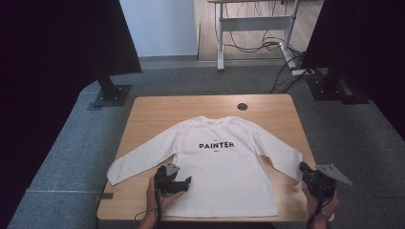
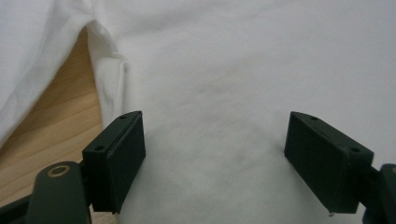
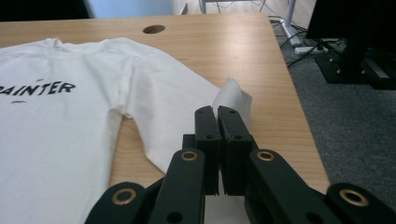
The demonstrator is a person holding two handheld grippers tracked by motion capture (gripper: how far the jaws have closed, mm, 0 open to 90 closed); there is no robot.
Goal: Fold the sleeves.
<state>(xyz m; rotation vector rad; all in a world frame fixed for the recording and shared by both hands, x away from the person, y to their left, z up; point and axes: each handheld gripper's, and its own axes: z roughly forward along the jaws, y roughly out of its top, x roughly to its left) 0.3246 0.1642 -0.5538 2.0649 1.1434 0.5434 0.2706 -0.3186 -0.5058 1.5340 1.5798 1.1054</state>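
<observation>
**Ana:** Right gripper view first, since it sits nearest the action: the right gripper has its jaws pressed together on the cuff of the shirt's right sleeve, and the white cloth stands up in a small curl just past the tips.

**Ben:** And where does that sleeve run from there?

**Ana:** Its long axis goes from the pinched cuff at the near right of the table up and leftward to the shoulder of the shirt. So the body lies to the left of that gripper, and any fold would, I judge, carry the cuff leftward across it.

**Ben:** The other hand?

**Ana:** The left gripper hovers over the shirt's near left part, just inside the armpit. In the left gripper view its jaws are spread wide over flat white cloth, gripping nothing; the gap between the left sleeve and the body shows bare wood.

**Ben:** So the right one leads.

**Ana:** It looks so. Farther off, the shirt lies face up, spread flat, the word PAINTER readable, collar toward the far edge near the cable hole.
</observation>
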